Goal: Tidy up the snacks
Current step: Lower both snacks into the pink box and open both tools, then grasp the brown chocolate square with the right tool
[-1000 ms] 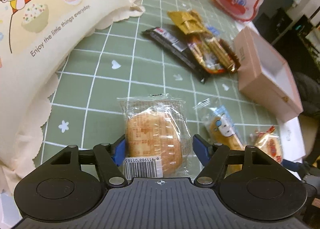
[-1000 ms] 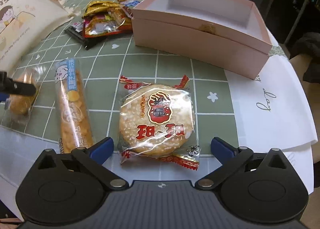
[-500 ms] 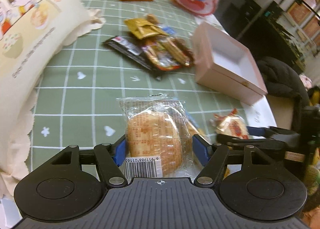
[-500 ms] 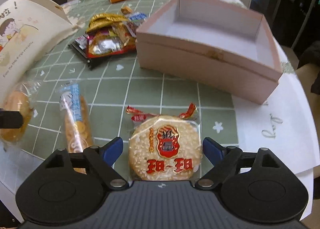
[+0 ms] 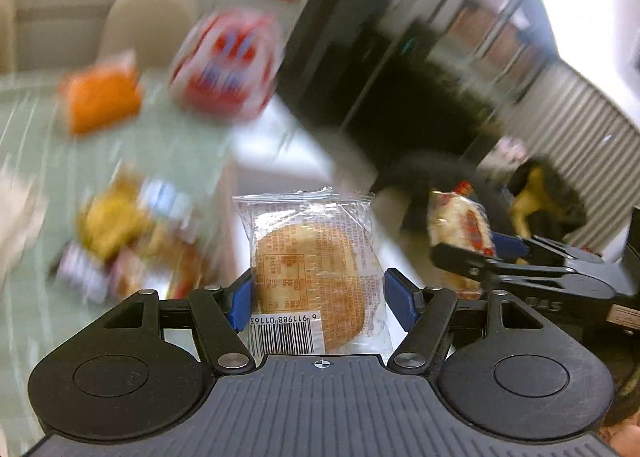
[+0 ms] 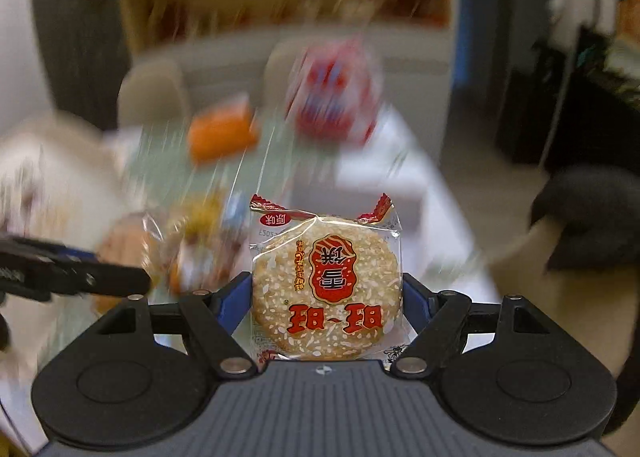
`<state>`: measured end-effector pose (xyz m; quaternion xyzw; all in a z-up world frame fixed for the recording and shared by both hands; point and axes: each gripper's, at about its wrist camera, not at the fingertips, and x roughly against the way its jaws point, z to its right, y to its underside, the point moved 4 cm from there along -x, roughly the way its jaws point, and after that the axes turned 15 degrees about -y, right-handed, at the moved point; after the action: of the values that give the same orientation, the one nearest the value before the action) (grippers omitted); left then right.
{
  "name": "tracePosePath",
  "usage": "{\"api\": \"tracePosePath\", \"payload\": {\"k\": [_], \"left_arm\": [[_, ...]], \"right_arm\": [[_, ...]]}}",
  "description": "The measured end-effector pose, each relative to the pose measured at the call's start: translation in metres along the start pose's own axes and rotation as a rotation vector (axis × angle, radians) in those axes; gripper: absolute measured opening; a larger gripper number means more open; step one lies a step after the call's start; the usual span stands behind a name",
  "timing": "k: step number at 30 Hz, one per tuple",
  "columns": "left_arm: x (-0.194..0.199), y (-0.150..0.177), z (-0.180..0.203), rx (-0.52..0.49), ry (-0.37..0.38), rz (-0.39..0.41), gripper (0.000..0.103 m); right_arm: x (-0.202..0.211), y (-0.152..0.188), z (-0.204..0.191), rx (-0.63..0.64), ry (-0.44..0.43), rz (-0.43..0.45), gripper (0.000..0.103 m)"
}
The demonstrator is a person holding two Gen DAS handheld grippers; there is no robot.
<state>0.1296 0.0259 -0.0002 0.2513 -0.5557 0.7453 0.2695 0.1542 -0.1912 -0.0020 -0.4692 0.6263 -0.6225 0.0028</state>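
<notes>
crinkly wrappers could slip: left gripper (image 5: 318,299) clamps the barcode cracker (image 5: 312,281), right gripper (image 6: 326,303), just closed, pinches the sesame cracker (image 6: 326,285), right's visible at left's three o'clock.

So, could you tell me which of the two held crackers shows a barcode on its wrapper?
The plain cracker in the left gripper; the right gripper's sesame cracker shows red lettering instead.

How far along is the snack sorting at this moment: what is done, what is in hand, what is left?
Done: nothing visibly packed; both views are too blurred to show any container. In hand: the left gripper holds the plain wrapped cracker, and the right gripper, whose fingers have just been closing, holds the sesame cracker, both lifted. Left: the blurred pile of snacks on the green tablecloth.
</notes>
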Motion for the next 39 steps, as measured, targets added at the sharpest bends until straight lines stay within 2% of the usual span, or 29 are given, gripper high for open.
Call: {"api": "tracePosePath", "payload": {"k": [3,6,7,8,10,13,15,17,22,27,30,31,33,36,39], "left_arm": [[-0.032,-0.038,0.018,-0.035,0.019,0.052,0.073],[-0.092,-0.052,0.026,-0.042,0.039,0.017,0.073],[-0.118,-0.049,0.027,-0.059,0.039,-0.008,0.073],[-0.145,-0.042,0.029,-0.074,0.006,-0.028,0.072],[-0.17,-0.028,0.034,-0.131,-0.069,-0.04,0.071],[-0.174,-0.021,0.046,-0.23,-0.081,0.018,0.07],[-0.174,-0.019,0.044,-0.255,-0.099,0.019,0.07],[-0.172,-0.015,0.028,-0.207,-0.126,-0.019,0.069],[-0.138,-0.005,-0.022,0.048,-0.166,-0.03,0.068],[-0.112,0.018,-0.074,0.201,-0.295,-0.058,0.068],[-0.105,0.03,-0.102,0.295,-0.352,-0.075,0.068],[-0.1,0.033,-0.108,0.319,-0.358,-0.082,0.068],[-0.096,0.039,-0.117,0.355,-0.355,-0.091,0.068],[-0.095,0.042,-0.12,0.367,-0.325,-0.108,0.068],[-0.105,0.035,-0.119,0.418,-0.241,-0.123,0.065]], "right_arm": [[0.014,-0.041,0.019,0.0,0.025,0.098,0.078],[0.007,-0.067,0.04,0.005,0.061,0.136,0.078],[0.0,-0.072,0.047,0.001,0.065,0.135,0.078],[-0.007,-0.076,0.054,-0.008,0.062,0.129,0.078],[-0.025,-0.078,0.069,-0.04,0.044,0.096,0.078],[-0.062,-0.076,0.09,-0.083,0.008,0.03,0.078],[-0.084,-0.075,0.099,-0.102,-0.014,-0.005,0.078],[-0.111,-0.073,0.106,-0.109,-0.029,-0.047,0.078],[-0.157,-0.062,0.108,-0.169,-0.134,-0.128,0.078],[-0.173,-0.049,0.111,-0.238,-0.185,-0.191,0.079],[-0.194,-0.033,0.111,-0.276,-0.228,-0.314,0.083],[-0.2,-0.026,0.115,-0.301,-0.176,-0.351,0.081],[-0.196,-0.015,0.116,-0.297,-0.083,-0.334,0.081],[-0.178,-0.001,0.096,-0.224,-0.067,-0.295,0.081],[-0.158,0.007,0.073,-0.158,-0.045,-0.259,0.081]]}}
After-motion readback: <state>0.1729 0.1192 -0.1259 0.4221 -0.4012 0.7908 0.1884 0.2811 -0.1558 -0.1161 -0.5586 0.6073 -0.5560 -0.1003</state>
